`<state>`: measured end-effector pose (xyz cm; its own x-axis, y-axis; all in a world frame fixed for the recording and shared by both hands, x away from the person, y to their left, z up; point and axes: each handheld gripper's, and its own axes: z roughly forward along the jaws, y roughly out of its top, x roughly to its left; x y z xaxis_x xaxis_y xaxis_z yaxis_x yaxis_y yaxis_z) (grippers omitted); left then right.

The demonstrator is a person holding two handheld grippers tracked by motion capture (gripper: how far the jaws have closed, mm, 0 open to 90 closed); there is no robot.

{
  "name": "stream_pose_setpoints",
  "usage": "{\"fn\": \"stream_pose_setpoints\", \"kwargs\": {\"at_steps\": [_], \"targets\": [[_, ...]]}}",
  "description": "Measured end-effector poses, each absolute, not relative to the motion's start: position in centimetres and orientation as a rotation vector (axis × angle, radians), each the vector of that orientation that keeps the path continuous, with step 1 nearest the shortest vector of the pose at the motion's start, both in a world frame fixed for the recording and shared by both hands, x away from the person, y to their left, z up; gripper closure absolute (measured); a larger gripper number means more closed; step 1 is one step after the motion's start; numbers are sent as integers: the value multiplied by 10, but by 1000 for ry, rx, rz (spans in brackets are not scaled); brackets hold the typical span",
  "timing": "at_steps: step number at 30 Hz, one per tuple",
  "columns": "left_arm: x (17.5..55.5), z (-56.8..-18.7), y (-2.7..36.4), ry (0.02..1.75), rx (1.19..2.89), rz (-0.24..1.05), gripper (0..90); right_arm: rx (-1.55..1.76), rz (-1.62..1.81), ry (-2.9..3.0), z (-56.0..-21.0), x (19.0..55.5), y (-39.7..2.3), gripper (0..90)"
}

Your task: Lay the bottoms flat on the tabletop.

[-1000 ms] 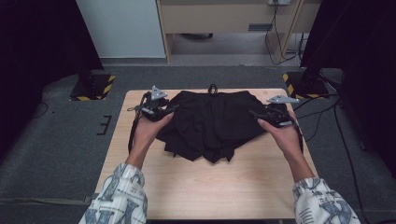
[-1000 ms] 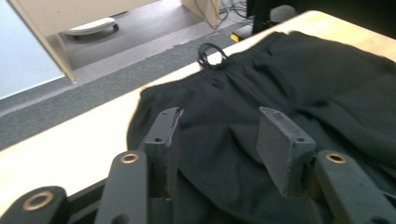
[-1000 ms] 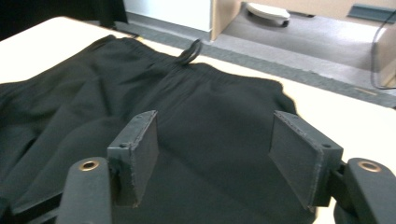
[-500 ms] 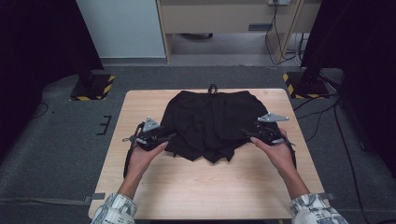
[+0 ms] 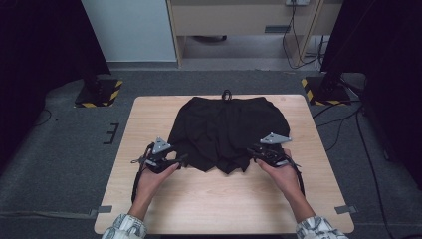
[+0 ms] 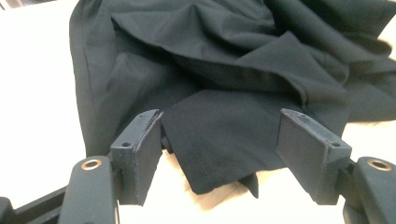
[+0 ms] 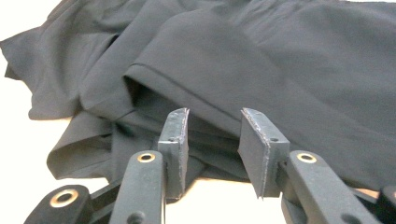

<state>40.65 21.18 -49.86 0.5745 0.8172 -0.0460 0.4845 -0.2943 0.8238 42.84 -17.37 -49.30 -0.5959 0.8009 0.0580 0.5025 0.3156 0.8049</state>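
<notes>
Meanwhile, black shorts [image 5: 226, 130] lie rumpled on the table [image 5: 149, 114] (hems toward the person); left gripper [image 5: 175, 162], jaws just opening, straddles one hem, right gripper [image 5: 255, 153], narrowing, grips nothing.

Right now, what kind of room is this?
Probably a lab or recording studio: a lone wooden table on grey carpet, black curtains at both sides, and cables along the back wall.

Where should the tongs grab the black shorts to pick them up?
Probably by the two leg hems nearest the person, coming in low from that side. On the black shorts, a flat hem flap lies between the open left tongs, and a folded hem edge sits before the right tongs.
</notes>
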Motion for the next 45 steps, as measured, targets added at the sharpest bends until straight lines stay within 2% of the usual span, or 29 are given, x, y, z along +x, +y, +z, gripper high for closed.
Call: {"fn": "stream_pose_setpoints", "kwargs": {"at_steps": [2, 5, 9, 12, 15, 16, 17, 18, 19, 20, 23, 24, 26, 28, 33, 36, 38, 39, 40, 41, 42, 44, 45], "targets": [[407, -503, 209, 1046, 1966, 485, 303, 1157, 1179, 2244, -495, 429, -168, 587], [408, -509, 205, 1047, 1992, 484, 277, 1154, 1172, 2238, -496, 428, -158, 453], [407, -514, 197, 1039, 2012, 490, 252, 1122, 1215, 2240, -494, 424, -145, 418], [409, -519, 195, 1048, 2034, 505, 238, 1081, 1201, 2232, -491, 424, -133, 325], [411, -523, 194, 1054, 2042, 506, 241, 1061, 1186, 2228, -490, 427, -124, 334], [414, -525, 193, 1050, 2047, 507, 261, 1048, 1139, 2223, -491, 431, -117, 517], [414, -525, 193, 1050, 2047, 507, 280, 1048, 1139, 2223, -491, 431, -117, 517], [416, -527, 191, 1041, 2069, 524, 327, 1071, 1102, 2210, -493, 436, -115, 727], [416, -527, 191, 1041, 2069, 524, 359, 1071, 1102, 2210, -493, 436, -115, 727], [418, -528, 190, 1039, 2081, 525, 405, 1095, 1095, 2207, -494, 439, -118, 874], [421, -527, 189, 1024, 2102, 509, 614, 1122, 1108, 2194, -494, 440, -125, 883], [423, -527, 188, 1014, 2115, 507, 723, 1134, 1105, 2187, -492, 437, -135, 884], [423, -526, 186, 1016, 2127, 492, 819, 1150, 1100, 2174, -490, 434, -150, 884], [420, -522, 187, 1021, 2143, 504, 841, 1173, 1091, 2149, -488, 432, -168, 884], [404, -515, 205, 1023, 2176, 531, 843, 1242, 1051, 2103, -487, 431, -208, 885], [395, -516, 230, 1076, 2160, 524, 841, 1286, 1022, 2083, -490, 431, -229, 884], [388, -519, 247, 1093, 2140, 512, 808, 1356, 1017, 2061, -496, 430, -250, 859], [388, -519, 247, 1093, 2140, 512, 768, 1356, 1017, 2061, -496, 430, -250, 859], [385, -519, 253, 1106, 2115, 531, 677, 1370, 1053, 2038, -495, 425, -255, 770], [384, -518, 256, 1122, 2089, 545, 677, 1370, 1053, 2038, -495, 425, -255, 770], [383, -514, 258, 1135, 2051, 553, 566, 1360, 1063, 2028, -493, 421, -255, 735], [381, -505, 258, 1145, 1970, 569, 449, 1326, 1096, 2037, -484, 413, -251, 600], [381, -505, 258, 1145, 1970, 569, 415, 1326, 1096, 2037, -484, 413, -251, 600]]}}
